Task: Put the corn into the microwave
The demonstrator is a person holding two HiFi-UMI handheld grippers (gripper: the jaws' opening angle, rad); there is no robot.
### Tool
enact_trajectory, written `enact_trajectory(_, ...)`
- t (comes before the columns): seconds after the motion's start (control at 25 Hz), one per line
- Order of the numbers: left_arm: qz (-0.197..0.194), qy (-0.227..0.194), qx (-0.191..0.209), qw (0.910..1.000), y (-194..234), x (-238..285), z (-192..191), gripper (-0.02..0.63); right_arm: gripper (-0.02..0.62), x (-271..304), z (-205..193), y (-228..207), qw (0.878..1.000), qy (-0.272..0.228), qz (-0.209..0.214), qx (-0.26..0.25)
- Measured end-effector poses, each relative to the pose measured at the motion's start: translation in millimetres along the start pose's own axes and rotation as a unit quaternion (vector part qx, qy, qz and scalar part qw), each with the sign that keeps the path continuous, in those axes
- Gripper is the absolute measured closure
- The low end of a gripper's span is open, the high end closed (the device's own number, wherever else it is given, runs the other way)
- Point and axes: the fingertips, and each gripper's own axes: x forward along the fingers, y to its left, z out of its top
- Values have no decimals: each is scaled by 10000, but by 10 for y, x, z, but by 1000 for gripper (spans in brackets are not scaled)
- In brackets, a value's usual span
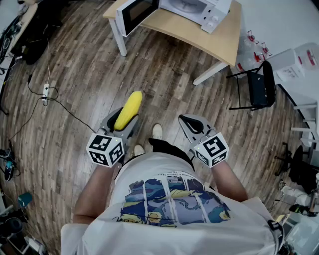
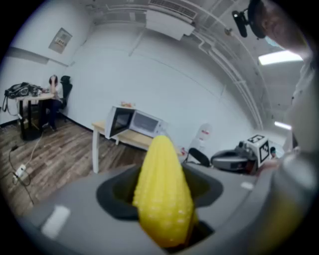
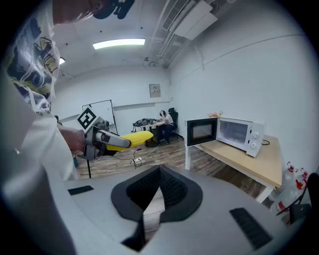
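Note:
A yellow corn cob (image 1: 128, 109) sticks out forward between the fingers of my left gripper (image 1: 124, 120), which is shut on it; in the left gripper view the corn (image 2: 163, 194) fills the gap between the jaws. My right gripper (image 1: 192, 123) hangs beside it at the same height, shut and empty, its jaws touching in the right gripper view (image 3: 158, 185). The white microwave (image 1: 194, 7) stands on a light wooden table (image 1: 199, 36) far ahead, with its door (image 1: 134, 14) swung open. Both grippers are well short of the table, over the wooden floor.
A black folding chair (image 1: 259, 87) stands right of the table, with bottles (image 1: 251, 42) and white boxes (image 1: 299, 62) behind it. A power strip (image 1: 46, 90) with cables lies on the floor at left. A person sits at a cluttered desk (image 2: 25, 94) at the far left.

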Motion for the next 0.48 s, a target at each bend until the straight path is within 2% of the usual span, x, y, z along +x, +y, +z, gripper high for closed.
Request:
enact_trajectory(0.24,206,-23,212,9996,-92,554,416,350,587,20,142,-594,9998,-126,152,85)
enact_trajectory(0.36,211,-79,280,9994,-110,823,576,350,588,35,106,-907,9998,-117,113,128)
enact_trajectory(0.48,199,-11,264,9995,-46,1123,692,350,586,85,55,-1222,9991,-99,-9,422)
